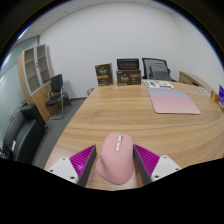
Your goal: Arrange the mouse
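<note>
Office room, long light wooden table (120, 105) with a pink rectangular mouse mat (175, 102) lying far across it.
The gripper (116, 163) has its fingers clamped on a pale pink plastic computer mouse (116, 158), magenta pads (82, 160) against both sides.

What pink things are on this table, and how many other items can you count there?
Pink mouse, between the tool fingers: 1
Pink mat, far across the table: 1
Paper or booklet beyond the mat: 1
Chairs: 2, one by the cabinet, one behind the table
Total: 5
</note>
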Motion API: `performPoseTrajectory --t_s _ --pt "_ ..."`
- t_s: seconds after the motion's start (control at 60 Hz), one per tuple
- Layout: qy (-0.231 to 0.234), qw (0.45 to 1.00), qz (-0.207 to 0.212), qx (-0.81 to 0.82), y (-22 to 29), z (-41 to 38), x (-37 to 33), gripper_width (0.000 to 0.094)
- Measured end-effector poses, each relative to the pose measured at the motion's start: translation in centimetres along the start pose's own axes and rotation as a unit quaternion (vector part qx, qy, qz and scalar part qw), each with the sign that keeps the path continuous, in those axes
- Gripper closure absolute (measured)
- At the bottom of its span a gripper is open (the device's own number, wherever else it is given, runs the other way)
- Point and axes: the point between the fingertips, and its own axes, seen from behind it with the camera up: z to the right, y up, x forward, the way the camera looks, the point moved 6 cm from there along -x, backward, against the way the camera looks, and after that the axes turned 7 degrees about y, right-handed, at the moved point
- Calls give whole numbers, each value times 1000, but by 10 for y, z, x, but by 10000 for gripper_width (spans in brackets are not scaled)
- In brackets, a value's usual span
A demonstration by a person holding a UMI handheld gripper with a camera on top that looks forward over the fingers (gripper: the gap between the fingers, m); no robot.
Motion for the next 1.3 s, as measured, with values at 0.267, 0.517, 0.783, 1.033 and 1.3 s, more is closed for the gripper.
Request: performPoseTrajectory --t_s 0.267,0.517,0.783,1.033,1.3 --pt "-57 997 10 -42 3 10 15 445" --pt "-81 996 -13 -20 25 3 5 534" --pt "-82 988 117 -56 222 75 -19 534" --pt "-120 992 41 -15 229 252 70 535" --pt "-113 993 -24 -3 175 312 136 529"
